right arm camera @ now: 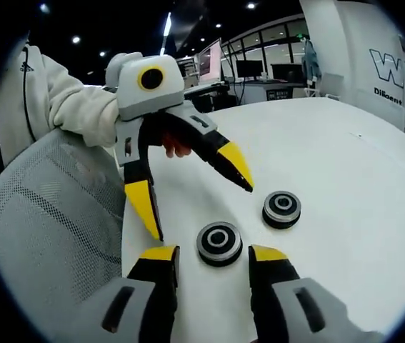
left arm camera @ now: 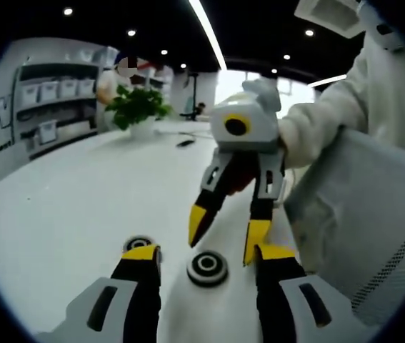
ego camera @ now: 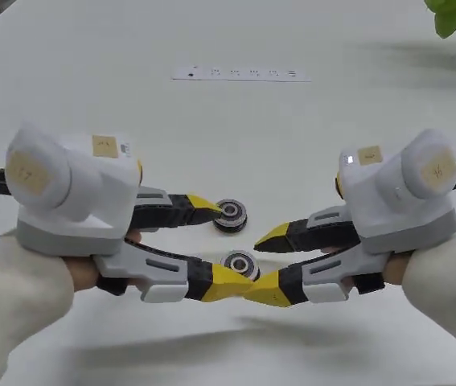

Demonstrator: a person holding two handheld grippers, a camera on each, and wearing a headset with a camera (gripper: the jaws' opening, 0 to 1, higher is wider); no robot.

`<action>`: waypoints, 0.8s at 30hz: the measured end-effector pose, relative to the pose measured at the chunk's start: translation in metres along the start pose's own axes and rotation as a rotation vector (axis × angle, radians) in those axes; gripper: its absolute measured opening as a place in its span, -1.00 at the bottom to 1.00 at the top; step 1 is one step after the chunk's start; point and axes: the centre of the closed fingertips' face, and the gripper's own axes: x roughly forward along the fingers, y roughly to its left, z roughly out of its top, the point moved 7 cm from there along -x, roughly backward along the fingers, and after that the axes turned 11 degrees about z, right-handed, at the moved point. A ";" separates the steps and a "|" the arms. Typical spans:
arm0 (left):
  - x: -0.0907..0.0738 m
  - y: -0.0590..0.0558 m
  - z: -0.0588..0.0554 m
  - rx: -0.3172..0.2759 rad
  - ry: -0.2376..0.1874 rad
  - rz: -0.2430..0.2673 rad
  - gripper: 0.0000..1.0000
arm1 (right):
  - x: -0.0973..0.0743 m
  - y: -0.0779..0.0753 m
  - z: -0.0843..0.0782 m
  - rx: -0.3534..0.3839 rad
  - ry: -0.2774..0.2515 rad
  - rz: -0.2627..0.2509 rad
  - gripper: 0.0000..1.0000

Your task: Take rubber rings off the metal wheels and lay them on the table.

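On the white table [ego camera: 292, 121], the nearer wheel [ego camera: 240, 264] lies flat at twelve o'clock of both the left gripper [ego camera: 232, 243] and right gripper [ego camera: 253, 270], between their spread jaws, equally near; the other wheel [ego camera: 230, 215] sits at one o'clock from the right.

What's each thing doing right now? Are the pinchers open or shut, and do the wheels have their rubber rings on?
Left gripper: open, holding nothing.
Right gripper: open, holding nothing.
Near wheel: lying flat between the tips of both, black rubber ring on.
Far wheel: lying flat, nothing touching it, ring on.
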 end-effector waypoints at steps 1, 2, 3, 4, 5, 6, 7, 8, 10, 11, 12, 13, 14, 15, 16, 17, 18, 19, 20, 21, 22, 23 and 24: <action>0.002 0.000 -0.001 0.000 0.001 0.002 0.05 | 0.000 0.000 -0.001 0.004 0.003 -0.002 -0.30; 0.003 -0.001 -0.002 -0.002 0.001 0.003 0.02 | 0.000 -0.001 -0.002 0.007 0.006 -0.002 -0.31; 0.003 -0.001 -0.002 -0.009 0.001 0.004 -0.01 | 0.000 -0.001 -0.002 0.007 0.008 -0.003 -0.31; 0.004 0.000 -0.003 -0.017 0.000 0.005 -0.03 | 0.000 -0.002 -0.003 0.007 0.009 -0.006 -0.32; 0.004 -0.001 -0.003 -0.021 -0.001 0.003 -0.07 | 0.000 -0.002 -0.003 0.008 0.009 -0.007 -0.33; 0.005 -0.001 -0.004 -0.024 -0.001 -0.001 -0.10 | 0.000 -0.003 -0.004 0.011 0.009 -0.007 -0.34; 0.005 -0.002 -0.005 -0.025 0.002 -0.002 -0.13 | 0.000 -0.003 -0.004 0.011 0.009 -0.007 -0.35; 0.006 -0.003 -0.006 -0.020 0.011 -0.008 -0.19 | 0.001 -0.003 -0.004 0.014 0.009 -0.008 -0.37; 0.007 -0.005 -0.009 -0.005 0.031 -0.010 -0.28 | 0.002 -0.003 -0.006 0.015 0.019 -0.008 -0.41; 0.008 -0.006 -0.010 -0.001 0.035 -0.009 -0.31 | 0.002 -0.003 -0.007 0.013 0.023 -0.008 -0.42; 0.009 -0.006 -0.011 0.003 0.041 -0.005 -0.32 | 0.003 -0.003 -0.007 0.012 0.026 -0.008 -0.43; 0.009 -0.005 -0.012 0.013 0.048 0.000 -0.32 | 0.003 -0.003 -0.007 0.010 0.030 -0.010 -0.43; 0.009 -0.005 -0.012 0.013 0.049 0.002 -0.34 | 0.003 -0.003 -0.007 0.008 0.031 -0.012 -0.44; 0.009 -0.005 -0.013 0.011 0.050 0.003 -0.37 | 0.002 -0.004 -0.007 0.008 0.028 -0.013 -0.45; 0.009 -0.004 -0.013 0.005 0.049 0.004 -0.41 | 0.002 -0.004 -0.007 0.009 0.026 -0.014 -0.46; 0.009 -0.004 -0.012 -0.004 0.041 0.003 -0.45 | 0.001 -0.004 -0.007 0.009 0.024 -0.015 -0.47; 0.009 -0.004 -0.011 -0.010 0.039 0.002 -0.48 | 0.001 -0.004 -0.006 0.009 0.023 -0.015 -0.48; 0.009 -0.004 -0.011 -0.020 0.039 0.002 -0.49 | 0.001 -0.004 -0.006 0.009 0.021 -0.014 -0.49; 0.009 -0.004 -0.012 -0.024 0.040 0.003 -0.48 | 0.001 -0.004 -0.006 0.010 0.021 -0.013 -0.50; 0.010 -0.004 -0.012 -0.031 0.043 0.005 -0.47 | 0.002 -0.004 -0.007 0.010 0.023 -0.011 -0.51; 0.011 -0.004 -0.012 -0.035 0.045 0.004 -0.48 | 0.002 -0.004 -0.007 0.010 0.022 -0.012 -0.51; 0.011 -0.005 -0.013 -0.038 0.048 0.003 -0.49 | 0.002 -0.004 -0.007 0.009 0.022 -0.012 -0.51; 0.011 -0.005 -0.014 -0.038 0.051 0.004 -0.50 | 0.002 -0.004 -0.007 0.010 0.022 -0.013 -0.52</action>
